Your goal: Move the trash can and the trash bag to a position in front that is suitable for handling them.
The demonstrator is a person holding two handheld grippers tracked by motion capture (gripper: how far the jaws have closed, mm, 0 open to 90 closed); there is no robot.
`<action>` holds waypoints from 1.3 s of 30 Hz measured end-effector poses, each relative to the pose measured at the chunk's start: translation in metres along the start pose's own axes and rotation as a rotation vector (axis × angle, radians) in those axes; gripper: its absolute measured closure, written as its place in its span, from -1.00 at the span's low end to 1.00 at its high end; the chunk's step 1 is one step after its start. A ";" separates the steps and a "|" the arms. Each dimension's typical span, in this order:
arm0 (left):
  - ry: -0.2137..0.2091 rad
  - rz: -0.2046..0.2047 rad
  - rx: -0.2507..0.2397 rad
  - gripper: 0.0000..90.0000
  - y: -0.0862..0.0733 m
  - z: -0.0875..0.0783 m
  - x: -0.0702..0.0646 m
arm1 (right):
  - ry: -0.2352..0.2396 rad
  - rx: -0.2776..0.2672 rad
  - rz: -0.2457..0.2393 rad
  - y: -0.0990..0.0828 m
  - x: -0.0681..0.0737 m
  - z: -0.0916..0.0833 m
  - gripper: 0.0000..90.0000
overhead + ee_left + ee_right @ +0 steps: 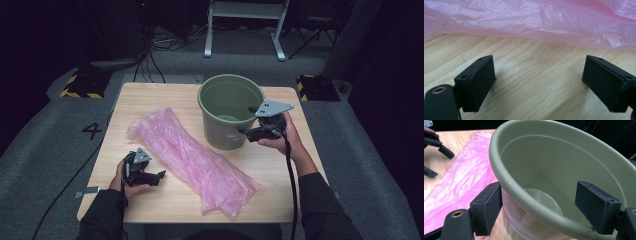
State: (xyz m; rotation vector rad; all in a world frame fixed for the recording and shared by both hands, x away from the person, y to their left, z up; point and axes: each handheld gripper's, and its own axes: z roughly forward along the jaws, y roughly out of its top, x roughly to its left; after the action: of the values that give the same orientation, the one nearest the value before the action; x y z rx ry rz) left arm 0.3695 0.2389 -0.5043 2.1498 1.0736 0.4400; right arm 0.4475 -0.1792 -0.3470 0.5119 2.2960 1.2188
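We have the green bucket (231,111) at the table's far right, its rim between our right gripper's (263,131) parted jaws, unpinched. The pink plastic bag (192,159) lies diagonally just ahead of our left gripper (150,176), whose jaws gape empty; that hand is nearer.

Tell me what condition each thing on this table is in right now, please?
Green bucket: upright on the table, nothing inside, rim between the right gripper's jaws.
Pink plastic bag: lying flat and crumpled across the table, not held.
Left gripper: open, low over bare wood just short of the bag.
Right gripper: open, one jaw outside the bucket wall, one inside, not pressing on the rim.
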 end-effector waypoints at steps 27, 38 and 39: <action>0.001 0.001 0.000 -0.75 0.000 0.000 0.000 | -0.133 0.031 0.221 -0.087 -0.039 -0.028 -0.51; 0.004 0.024 -0.017 -0.67 -0.001 -0.002 -0.004 | -0.129 0.178 0.342 -0.152 -0.044 0.001 -0.51; 0.006 0.031 -0.020 -0.67 -0.001 -0.002 -0.005 | -0.126 0.198 0.358 -0.156 -0.045 0.003 -0.53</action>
State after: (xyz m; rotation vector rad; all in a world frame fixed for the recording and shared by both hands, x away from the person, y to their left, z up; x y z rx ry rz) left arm 0.3651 0.2364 -0.5039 2.1509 1.0364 0.4693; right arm 0.4704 -0.2842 -0.4689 1.0779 2.2911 1.0802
